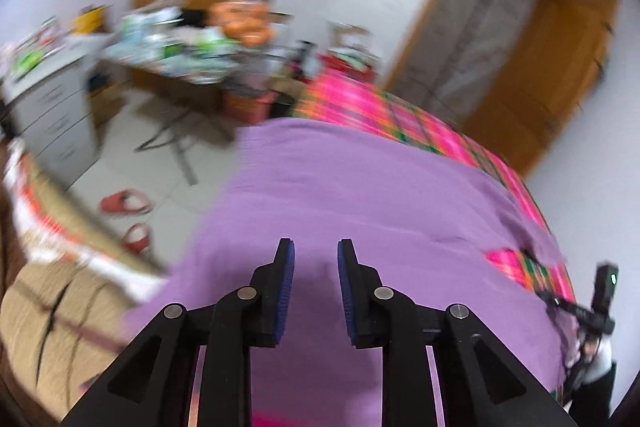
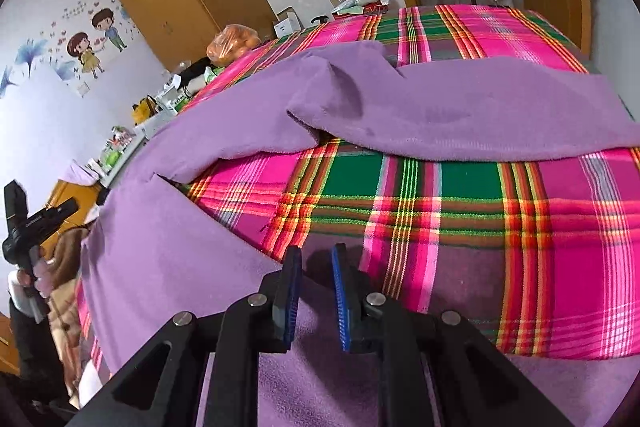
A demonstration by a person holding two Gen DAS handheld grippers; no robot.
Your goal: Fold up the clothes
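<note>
Plainly, the left gripper (image 1: 316,253) has its jaws apart, a clear gap between the blue pads (image 1: 286,291), and nothing sits between them; only the purple garment (image 1: 360,187) shows through the gap, lying beneath. The right gripper (image 2: 316,259) also stands with its jaws parted, a little narrower, and no cloth is pinched there either; its tips hang just over the garment's near edge, where purple meets the plaid bedcover (image 2: 480,211). Whether those tips touch the fabric cannot be told.

The purple garment (image 2: 440,107) lies spread across the plaid bedcover. In the right wrist view a long sleeve runs across the far part of the bedcover, and another part comes down the left side to the near edge, leaving a bare patch of plaid between them. In the left wrist view the garment covers most of the bedcover, plaid showing beyond it and at a small patch to the right.

The left wrist view is smeared with motion blur, so the cluttered desk (image 1: 172,55) past the bedcover and the red slippers (image 1: 126,203) on the floor are hard to read. The garment's near part is hidden behind both grippers' bodies, and its full outline is cut off.
</note>
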